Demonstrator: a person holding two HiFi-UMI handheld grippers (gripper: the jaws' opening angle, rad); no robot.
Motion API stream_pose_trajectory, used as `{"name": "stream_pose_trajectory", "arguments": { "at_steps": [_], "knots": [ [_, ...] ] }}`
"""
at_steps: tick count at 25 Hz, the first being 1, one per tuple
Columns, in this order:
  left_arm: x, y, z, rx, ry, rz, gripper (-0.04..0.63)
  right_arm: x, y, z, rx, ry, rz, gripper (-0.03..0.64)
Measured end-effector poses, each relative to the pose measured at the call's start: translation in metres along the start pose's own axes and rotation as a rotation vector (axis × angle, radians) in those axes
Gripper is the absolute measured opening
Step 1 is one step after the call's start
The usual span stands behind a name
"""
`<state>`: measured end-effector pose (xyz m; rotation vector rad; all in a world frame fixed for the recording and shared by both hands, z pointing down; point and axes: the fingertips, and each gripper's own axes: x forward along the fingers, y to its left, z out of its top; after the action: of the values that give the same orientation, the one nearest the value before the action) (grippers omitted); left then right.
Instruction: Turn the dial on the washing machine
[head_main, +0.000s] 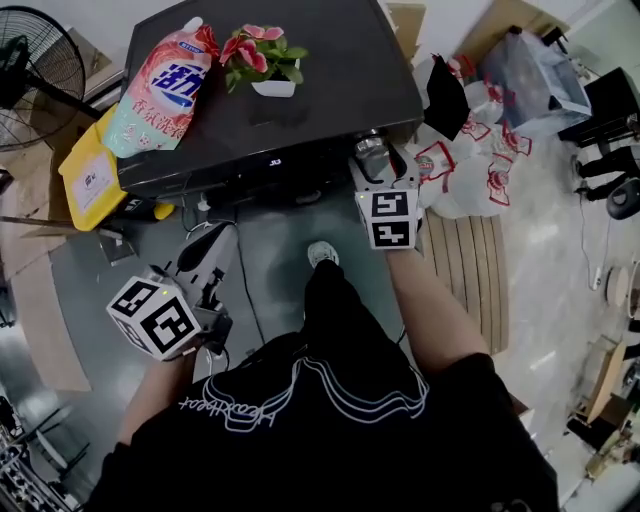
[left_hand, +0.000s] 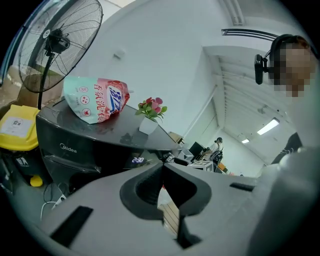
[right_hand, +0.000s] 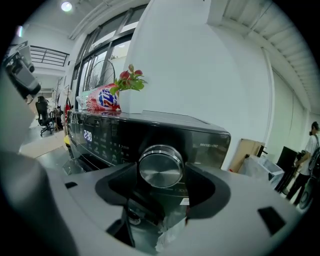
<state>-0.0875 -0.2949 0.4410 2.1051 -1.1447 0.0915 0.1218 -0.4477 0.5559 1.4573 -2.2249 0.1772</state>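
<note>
Round brushed-metal dial (right_hand: 160, 167) stands out from the right end of the front panel of the dark glossy washing machine (head_main: 330, 90), face toward the right gripper (right_hand: 161, 176). That gripper is lined up square to it, probably so a twist of the wrist turns the knob about its own axis. Its jaws stand one on each side of the rim and appear to pinch it, though contact on the right side is hard to confirm. The left gripper (left_hand: 161, 170) hangs low and well away from the panel, jaws pressed together on nothing, apparently parked because one grip is enough. A pink-and-white detergent pouch (head_main: 160, 90) and small potted pink flowers (head_main: 262, 55) lie farther back on the machine, clear of the turn. A lit blue display (right_hand: 87, 135) glows left of the knob, so the machine seems powered.
</note>
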Motion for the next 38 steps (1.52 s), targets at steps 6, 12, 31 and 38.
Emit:
{"name": "stream_pose_trajectory", "arguments": {
  "at_steps": [6,12,31,38],
  "knots": [
    [-0.003,-0.001,0.002,0.013,-0.011,0.014,0.005,0.002,0.000,0.001,-0.002,-0.013,0.002,0.284],
    [-0.005,0.004,-0.005,0.018,-0.007,0.044,0.005,0.003,-0.001,0.000,0.015,-0.016,0.022,0.284],
    [-0.015,0.012,-0.007,0.011,-0.025,0.092,0.005,0.003,-0.008,-0.003,0.409,-0.053,0.151,0.282],
    [-0.016,0.012,-0.005,0.008,-0.028,0.090,0.005,0.004,-0.007,-0.004,0.493,-0.045,0.175,0.282]
  ]
}}
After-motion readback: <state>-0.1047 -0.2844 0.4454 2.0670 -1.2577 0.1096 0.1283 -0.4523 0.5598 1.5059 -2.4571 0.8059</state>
